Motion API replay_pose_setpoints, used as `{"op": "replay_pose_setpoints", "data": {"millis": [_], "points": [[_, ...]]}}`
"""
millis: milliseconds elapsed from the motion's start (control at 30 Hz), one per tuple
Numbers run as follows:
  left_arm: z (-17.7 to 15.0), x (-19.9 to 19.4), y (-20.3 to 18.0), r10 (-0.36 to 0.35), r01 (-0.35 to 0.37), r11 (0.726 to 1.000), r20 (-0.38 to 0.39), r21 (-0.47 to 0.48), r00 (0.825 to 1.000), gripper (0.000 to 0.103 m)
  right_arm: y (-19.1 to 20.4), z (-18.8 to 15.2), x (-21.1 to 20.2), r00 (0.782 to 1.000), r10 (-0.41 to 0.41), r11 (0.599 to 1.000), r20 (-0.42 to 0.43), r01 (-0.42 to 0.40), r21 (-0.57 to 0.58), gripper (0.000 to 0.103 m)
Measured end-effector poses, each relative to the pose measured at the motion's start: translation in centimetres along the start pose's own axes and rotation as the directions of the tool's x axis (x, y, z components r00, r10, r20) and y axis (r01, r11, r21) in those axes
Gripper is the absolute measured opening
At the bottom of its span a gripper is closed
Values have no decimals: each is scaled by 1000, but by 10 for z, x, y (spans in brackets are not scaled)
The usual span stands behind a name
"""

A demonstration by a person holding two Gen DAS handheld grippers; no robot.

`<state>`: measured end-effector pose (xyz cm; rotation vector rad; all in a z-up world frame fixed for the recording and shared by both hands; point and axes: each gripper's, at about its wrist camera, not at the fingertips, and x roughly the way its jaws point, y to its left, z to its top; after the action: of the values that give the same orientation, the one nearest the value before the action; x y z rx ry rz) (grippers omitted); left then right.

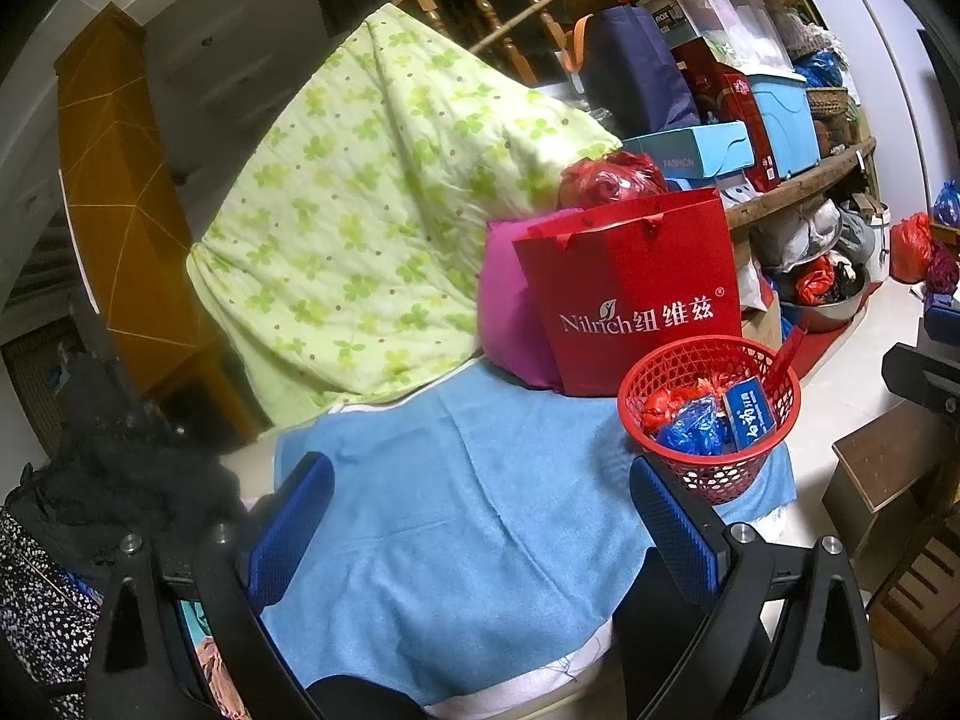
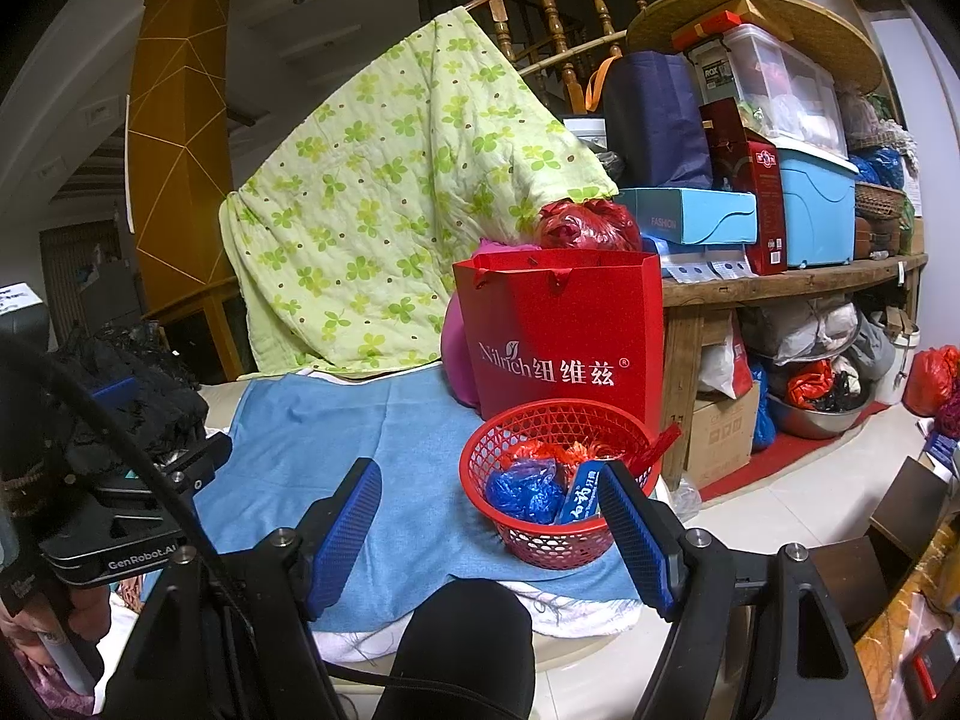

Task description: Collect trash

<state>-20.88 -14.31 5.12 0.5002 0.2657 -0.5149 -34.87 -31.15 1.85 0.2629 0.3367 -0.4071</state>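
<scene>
Plainly, the biggest thing in view is the green clover-print quilt (image 2: 390,204) draped behind a table (image 2: 336,456) covered by a blue towel, with a cluttered shelf (image 2: 780,282) of boxes and bags off to the right. In front of the quilt stands a red paper gift bag (image 2: 558,336), upright, with a pink bundle just beside it and a red plastic bag behind its top edge. Just in front of the gift bag, at the towel's right end, sits the red mesh basket (image 2: 540,534) — the place where the trash now lies. Inside it are a crumpled blue wrapper (image 2: 522,489), a crumpled red-orange wrapper (image 2: 558,453) and a small blue packet (image 2: 585,495) with white lettering, leaning against the far side. All of it looks light, thin and crinkly; the wrappers should crush under any squeeze and may slip, so I judge a pinch across the bunched middle safest, while the packet, stiffer, is best taken by its upper edge. The basket itself seems light and springy, best gripped at the rim. The towel around it looks bare of litter. The left tongs (image 1: 480,534) stand wide apart over the towel, holding nothing; the right tongs (image 2: 498,534) are likewise apart and empty, their right finger (image 2: 636,540) in front of the basket — touching or not, I cannot tell.
</scene>
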Motion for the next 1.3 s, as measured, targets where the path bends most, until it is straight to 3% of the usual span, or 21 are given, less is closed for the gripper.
{"op": "replay_pose_setpoints", "data": {"millis": [1300], "points": [[1, -1, -3, -4, 4, 999, -1, 33, 1000, 99, 0, 0, 1, 1000, 4, 1000, 8, -4, 2, 78]]}}
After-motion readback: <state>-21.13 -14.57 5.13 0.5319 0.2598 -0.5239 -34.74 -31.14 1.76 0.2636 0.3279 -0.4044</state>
